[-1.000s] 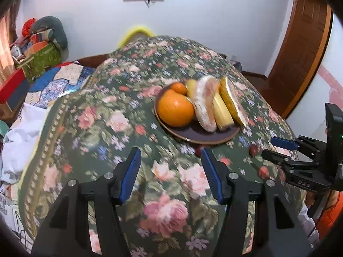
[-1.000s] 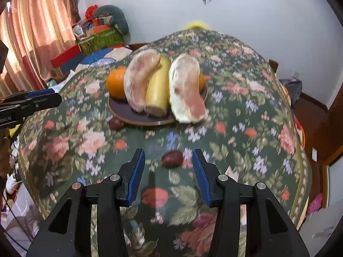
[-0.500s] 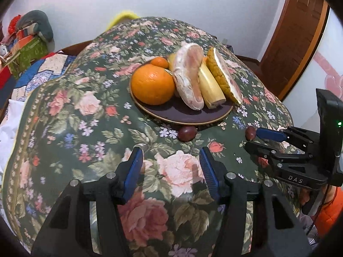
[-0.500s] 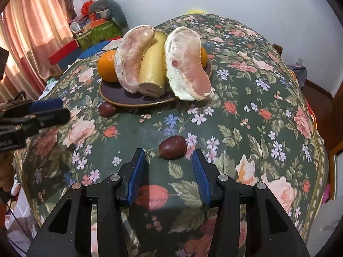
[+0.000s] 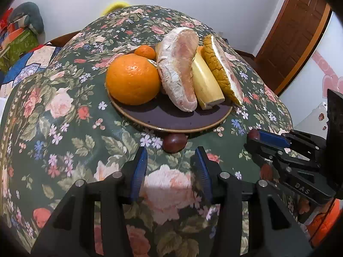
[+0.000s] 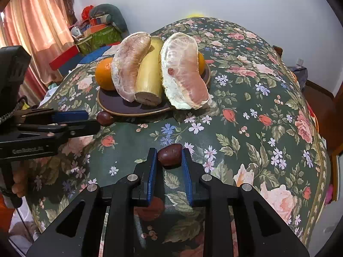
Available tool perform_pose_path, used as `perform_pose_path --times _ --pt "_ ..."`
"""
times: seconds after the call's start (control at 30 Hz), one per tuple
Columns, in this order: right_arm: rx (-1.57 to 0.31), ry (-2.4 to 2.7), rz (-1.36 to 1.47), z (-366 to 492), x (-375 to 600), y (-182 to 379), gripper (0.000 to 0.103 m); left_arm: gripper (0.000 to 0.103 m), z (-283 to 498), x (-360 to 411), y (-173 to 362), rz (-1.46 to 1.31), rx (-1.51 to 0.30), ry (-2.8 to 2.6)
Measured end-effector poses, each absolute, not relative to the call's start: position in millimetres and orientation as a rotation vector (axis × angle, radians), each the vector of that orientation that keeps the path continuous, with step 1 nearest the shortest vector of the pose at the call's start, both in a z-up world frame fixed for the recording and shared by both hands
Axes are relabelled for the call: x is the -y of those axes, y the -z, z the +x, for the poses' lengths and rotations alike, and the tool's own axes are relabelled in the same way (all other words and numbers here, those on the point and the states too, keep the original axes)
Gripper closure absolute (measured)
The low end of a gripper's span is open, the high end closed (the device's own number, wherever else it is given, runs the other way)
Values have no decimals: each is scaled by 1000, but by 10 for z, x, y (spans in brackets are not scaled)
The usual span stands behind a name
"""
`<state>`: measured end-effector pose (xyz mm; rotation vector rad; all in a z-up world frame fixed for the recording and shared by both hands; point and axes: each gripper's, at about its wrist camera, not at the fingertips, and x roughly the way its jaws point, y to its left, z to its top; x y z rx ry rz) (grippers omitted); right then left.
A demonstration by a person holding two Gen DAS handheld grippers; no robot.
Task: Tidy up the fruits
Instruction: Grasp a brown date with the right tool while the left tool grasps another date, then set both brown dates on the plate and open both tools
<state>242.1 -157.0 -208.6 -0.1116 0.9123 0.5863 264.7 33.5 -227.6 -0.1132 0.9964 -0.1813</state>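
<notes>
Round tabletop (image 6: 268, 111) draped in dark green cloth printed with pink roses and small flowers. Near its middle, a dark purple-brown round plate (image 5: 171, 117) with a tan rim, carrying a large round orange (image 5: 133, 79), two peeled pale-pink pomelo segments (image 5: 180, 70), a peeled pale-yellow banana (image 5: 205, 83) wedged between them, and a small tangerine (image 5: 145, 51) at the back.

Left tongs (image 5: 171, 162), black with blue pads, spread wide and gripping nothing, held low over the cloth. Just ahead of the fingertips and centred on the gap, a small glossy dark-red oval fruit, a date by the look (image 5: 174, 142), lying on the cloth and touching the plate's near rim, not yet between the pads.

Right tongs (image 6: 169, 160), same black frame and blue pads, narrowed around a second small dark-red oval fruit (image 6: 169, 153) resting on the cloth well short of the plate. Fruit seated between the fingertips, close against both pads; contact on both sides cannot be confirmed. Same fruit visible at the tip of the right tongs in the left wrist view.
</notes>
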Motion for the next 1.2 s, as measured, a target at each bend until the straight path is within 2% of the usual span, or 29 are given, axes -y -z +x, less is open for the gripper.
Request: perform_pose_path --times 0.1,0.37,0.43,1.0,1.2 --pt "-908 -588 -99 2433 1583 2068 82 64 2726 -302 2320 -109 -1011 182" --pt "-885 -595 -87 2415 1602 1973 82 71 2822 -290 2370 -99 -1013 172" --pt "-877 -597 -85 2407 1596 1943 82 79 2811 -268 2372 -85 -1013 178" --pt "-839 -649 -97 2546 1231 1840 82 79 2646 -496 1966 -99 -897 149" --pt "-832 -669 -123 2637 1033 1869 82 79 2753 -584 2005 -115 -894 139"
